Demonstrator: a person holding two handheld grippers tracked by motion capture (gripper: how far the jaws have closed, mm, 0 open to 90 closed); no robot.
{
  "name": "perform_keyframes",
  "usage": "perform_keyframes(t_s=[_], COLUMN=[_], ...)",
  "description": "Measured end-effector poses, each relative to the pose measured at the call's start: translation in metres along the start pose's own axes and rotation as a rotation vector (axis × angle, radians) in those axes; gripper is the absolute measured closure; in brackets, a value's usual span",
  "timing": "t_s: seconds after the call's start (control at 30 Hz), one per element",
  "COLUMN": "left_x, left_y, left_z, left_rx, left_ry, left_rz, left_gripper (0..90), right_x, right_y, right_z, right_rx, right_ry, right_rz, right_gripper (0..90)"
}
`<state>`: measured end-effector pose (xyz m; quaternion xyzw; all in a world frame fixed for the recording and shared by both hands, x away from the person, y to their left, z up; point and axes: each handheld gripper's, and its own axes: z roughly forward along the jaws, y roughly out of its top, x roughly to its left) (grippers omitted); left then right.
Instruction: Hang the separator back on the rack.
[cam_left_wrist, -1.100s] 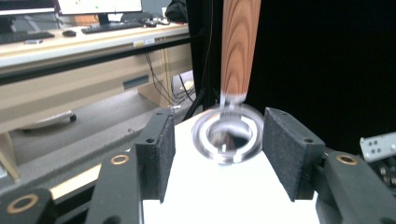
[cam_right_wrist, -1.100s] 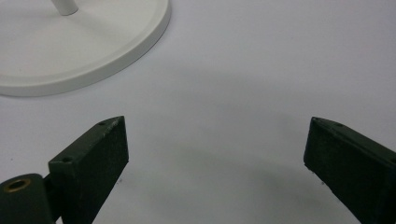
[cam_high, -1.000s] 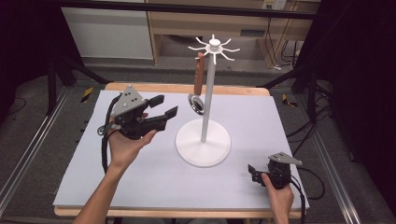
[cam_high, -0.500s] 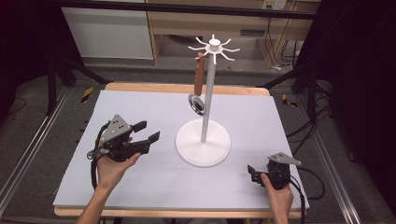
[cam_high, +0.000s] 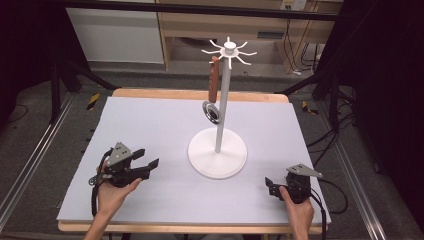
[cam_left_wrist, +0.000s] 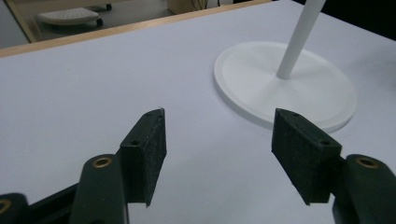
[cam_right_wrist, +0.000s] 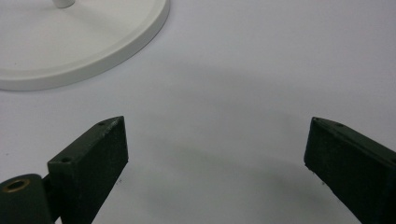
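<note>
- my left gripper (cam_high: 148, 166) sits empty left of the white stand (cam_high: 218, 159), jaws just been spreading wide
- right gripper (cam_high: 272, 187) gaping too, right of the stand's base
- strainer (cam_high: 213, 95) hangs on the stand's hook: light, rigid, I'd grab the brown handle

A stand (cam_high: 217, 152) sits mid-table (cam_high: 150, 125); a utensil (cam_high: 214, 90) hangs from its top, left of the pole

Left gripper (cam_left_wrist: 217, 144) sits low over the white table (cam_left_wrist: 84, 84), jaws spread wide after just opening up, nothing between them. Round white stand base (cam_left_wrist: 252, 74) is just ahead to the right, its pole (cam_left_wrist: 299, 39) leaning up out of frame.
</note>
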<state>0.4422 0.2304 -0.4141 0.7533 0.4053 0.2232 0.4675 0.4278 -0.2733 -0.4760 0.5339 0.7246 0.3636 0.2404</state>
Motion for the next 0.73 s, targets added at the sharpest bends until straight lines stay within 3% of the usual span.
perform_keyframes(t_s=[0.07, 0.43, 0.57, 0.73], left_x=[0.003, 0.022, 0.031, 0.034], left_y=[-0.004, -0.032, -0.041, -0.044], left_z=[-0.001, -0.008, -0.007, -0.004], left_rx=[0.001, 0.042, 0.069, 0.088], left_ry=[0.006, 0.134, 0.14, 0.145], left_rz=[-0.006, -0.016, -0.047, -0.052], left_gripper=[34.0, 32.9, 32.5, 32.0], right_x=[-0.001, -0.012, -0.014, -0.014], right_y=[-0.001, -0.008, -0.009, -0.01], right_z=[-0.001, -0.003, -0.004, -0.003], right_rx=[0.001, 0.008, 0.009, 0.011], right_ry=[-0.003, -0.023, -0.021, -0.024], right_rz=[0.005, 0.019, 0.035, 0.027], right_gripper=[6.7, 6.6, 6.6, 6.6])
